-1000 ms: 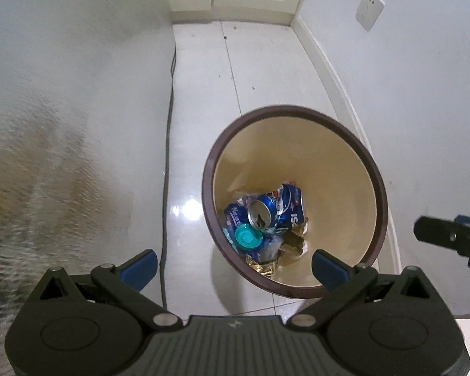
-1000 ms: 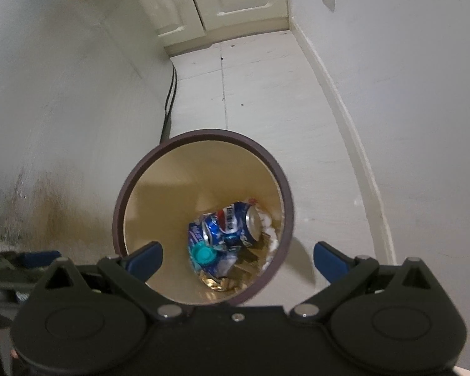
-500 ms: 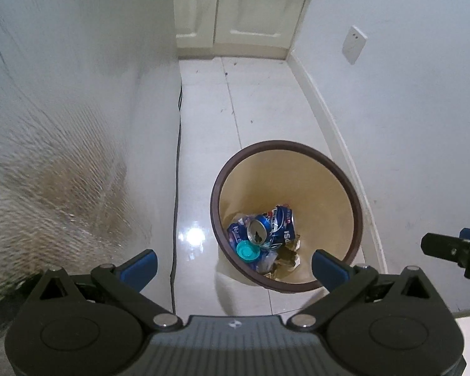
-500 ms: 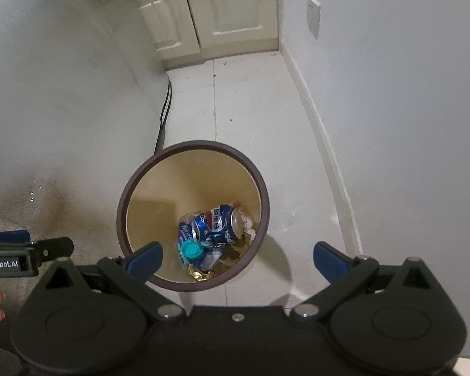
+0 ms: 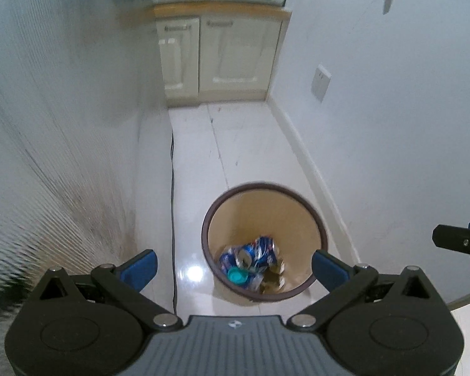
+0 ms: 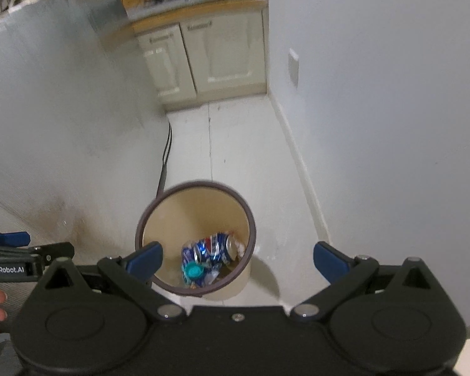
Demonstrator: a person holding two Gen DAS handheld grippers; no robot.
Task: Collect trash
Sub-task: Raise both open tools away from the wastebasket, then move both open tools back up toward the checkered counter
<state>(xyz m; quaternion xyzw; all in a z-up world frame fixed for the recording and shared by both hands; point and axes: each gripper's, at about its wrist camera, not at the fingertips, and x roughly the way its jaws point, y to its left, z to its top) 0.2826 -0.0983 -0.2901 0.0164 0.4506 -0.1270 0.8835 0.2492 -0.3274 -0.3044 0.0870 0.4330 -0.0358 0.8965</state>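
A round bin with a dark brown rim (image 5: 310, 210) (image 6: 159, 203) and tan inside stands on the white tile floor below both grippers. In it lie crushed blue cans (image 5: 260, 252) (image 6: 213, 247), a teal cap (image 5: 236, 275) (image 6: 193, 271) and foil scraps. My left gripper (image 5: 235, 264) is open and empty, high above the bin. My right gripper (image 6: 237, 258) is open and empty too, also well above it. The right gripper's tip shows at the right edge of the left wrist view (image 5: 460, 241). The left gripper shows at the left edge of the right wrist view (image 6: 28, 260).
A white wall (image 5: 391, 125) with a socket plate (image 5: 321, 81) runs along the right. A textured grey panel (image 5: 47, 156) stands on the left with a black cable (image 5: 173, 203) at its foot. Cream cabinets (image 5: 219, 56) under a cluttered counter close the far end.
Both grippers have risen away from the bin, which now looks smaller and lower in both views. The cabinets and counter have come into sight. Both stay open and empty.
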